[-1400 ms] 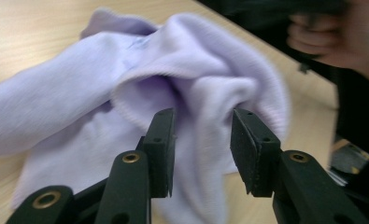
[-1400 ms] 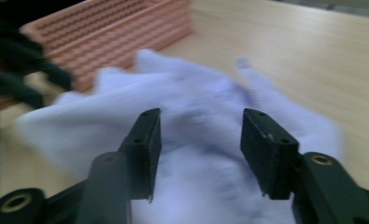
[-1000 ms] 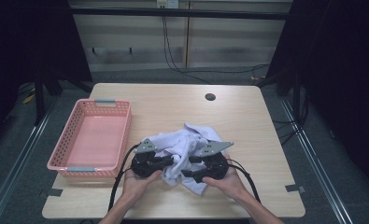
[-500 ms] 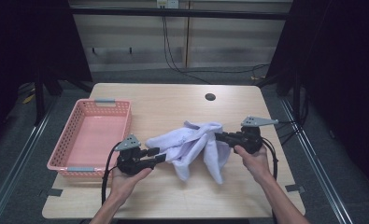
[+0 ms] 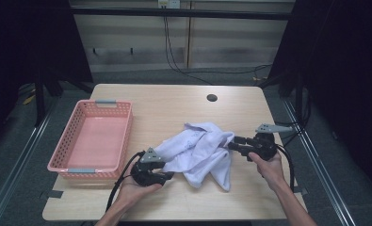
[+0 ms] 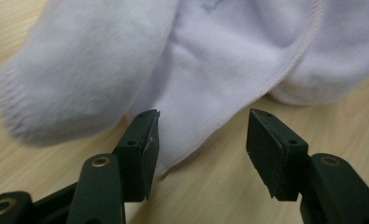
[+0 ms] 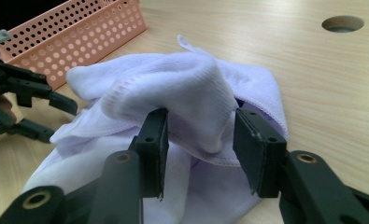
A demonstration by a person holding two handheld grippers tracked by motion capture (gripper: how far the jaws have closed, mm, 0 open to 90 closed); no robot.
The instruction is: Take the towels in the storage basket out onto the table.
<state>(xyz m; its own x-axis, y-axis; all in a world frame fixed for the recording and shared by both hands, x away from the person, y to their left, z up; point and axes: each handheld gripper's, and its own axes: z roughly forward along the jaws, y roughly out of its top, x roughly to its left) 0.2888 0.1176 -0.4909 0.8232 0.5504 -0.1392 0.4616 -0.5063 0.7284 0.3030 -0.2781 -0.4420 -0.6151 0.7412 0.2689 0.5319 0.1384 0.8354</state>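
White towel (image 5: 200, 150) lies crumpled on the tabletop (image 5: 174, 106), right of the pink basket (image 5: 92, 141). Left gripper (image 6: 201, 140) has just been opening and stands released, a hem between its jaws but not pinched. Right gripper (image 7: 198, 135) has also been opening; a fold sits loosely between its jaws. To spread the towel well, each gripper should probably take one corner only, not a thick fold.

No legible text, label, brand, number or sign appears in any view. The white cloth (image 6: 247, 60) carries a faint blue mark beyond the left gripper's jaws, at the top edge of the left gripper view; it is too blurred and cropped to read
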